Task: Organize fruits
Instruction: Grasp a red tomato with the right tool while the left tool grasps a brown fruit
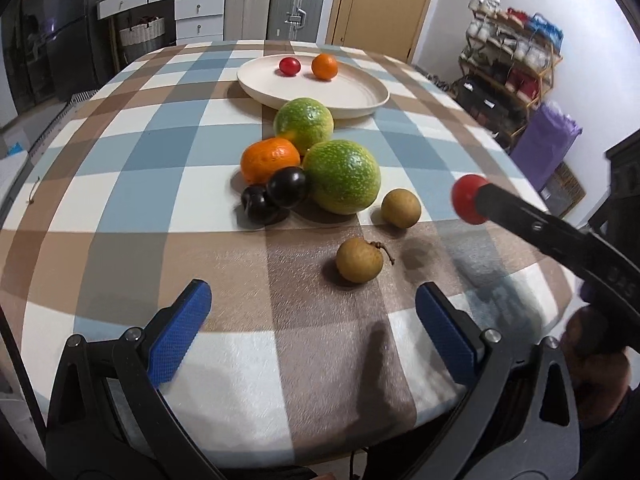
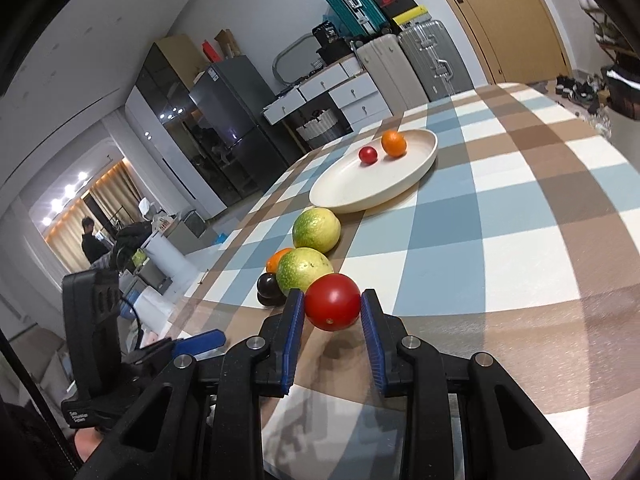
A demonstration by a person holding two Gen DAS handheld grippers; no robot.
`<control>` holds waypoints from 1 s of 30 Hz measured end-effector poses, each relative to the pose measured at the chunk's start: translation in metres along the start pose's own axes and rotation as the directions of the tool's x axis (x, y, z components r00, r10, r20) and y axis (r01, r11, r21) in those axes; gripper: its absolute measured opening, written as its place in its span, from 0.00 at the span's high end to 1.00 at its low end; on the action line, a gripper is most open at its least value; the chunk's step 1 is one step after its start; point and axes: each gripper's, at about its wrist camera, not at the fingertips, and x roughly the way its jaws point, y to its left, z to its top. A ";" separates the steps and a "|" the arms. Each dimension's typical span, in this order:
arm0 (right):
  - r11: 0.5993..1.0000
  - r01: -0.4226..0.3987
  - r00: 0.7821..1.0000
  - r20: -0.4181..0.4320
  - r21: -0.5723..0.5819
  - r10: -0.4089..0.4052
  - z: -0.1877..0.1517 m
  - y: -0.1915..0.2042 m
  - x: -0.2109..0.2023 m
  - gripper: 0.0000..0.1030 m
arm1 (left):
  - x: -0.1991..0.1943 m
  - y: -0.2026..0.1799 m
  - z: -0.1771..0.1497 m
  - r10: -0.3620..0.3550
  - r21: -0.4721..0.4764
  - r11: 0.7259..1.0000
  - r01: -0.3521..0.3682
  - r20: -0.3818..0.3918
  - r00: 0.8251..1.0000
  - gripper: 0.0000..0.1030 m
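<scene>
My right gripper (image 2: 332, 309) is shut on a red cherry tomato (image 2: 333, 301) and holds it above the checked table; the tomato (image 1: 467, 199) also shows in the left wrist view at the right. My left gripper (image 1: 312, 304) is open and empty near the table's front edge. A cream plate (image 1: 344, 96) at the back holds a red tomato (image 1: 289, 66) and a small orange (image 1: 324, 66). In front of it lie two green citrus fruits (image 1: 304, 123) (image 1: 345, 176), a mandarin (image 1: 269, 159), two dark plums (image 1: 286, 187) (image 1: 256, 202) and two brown longans (image 1: 401, 208) (image 1: 358, 261).
The checked tablecloth (image 1: 160, 216) covers a rounded table. Suitcases (image 1: 296, 4), white drawers (image 1: 199, 12) and a shoe rack (image 1: 512, 64) stand beyond it. The plate (image 2: 372, 184) shows in the right wrist view too, and a person (image 2: 91, 240) stands far left.
</scene>
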 end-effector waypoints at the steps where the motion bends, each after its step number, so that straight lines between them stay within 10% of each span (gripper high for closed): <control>1: 1.000 0.003 1.000 0.002 -0.009 -0.003 -0.001 0.000 -0.002 0.72 | 0.003 -0.003 0.001 0.001 0.006 1.000 -0.001 -0.005 1.000 0.01; 10: 1.000 0.003 1.000 0.018 -0.022 -0.003 -0.002 -0.010 -0.009 0.72 | 0.018 -0.016 0.013 0.011 0.025 1.000 -0.010 -0.019 1.000 0.05; 19: 1.000 -0.012 1.000 0.020 -0.010 0.012 0.000 -0.018 -0.010 0.72 | 0.022 -0.015 0.020 -0.038 0.008 0.999 0.039 -0.031 0.999 0.35; 24: 1.000 -0.018 1.000 0.023 -0.012 0.018 0.001 -0.019 -0.010 0.72 | 0.021 -0.009 0.021 -0.127 -0.014 0.992 0.126 -0.040 0.991 0.73; 30: 1.000 -0.020 1.000 0.021 -0.010 0.021 0.000 -0.019 -0.010 0.72 | 0.018 -0.007 0.019 -0.170 -0.013 0.985 0.170 -0.035 0.985 0.75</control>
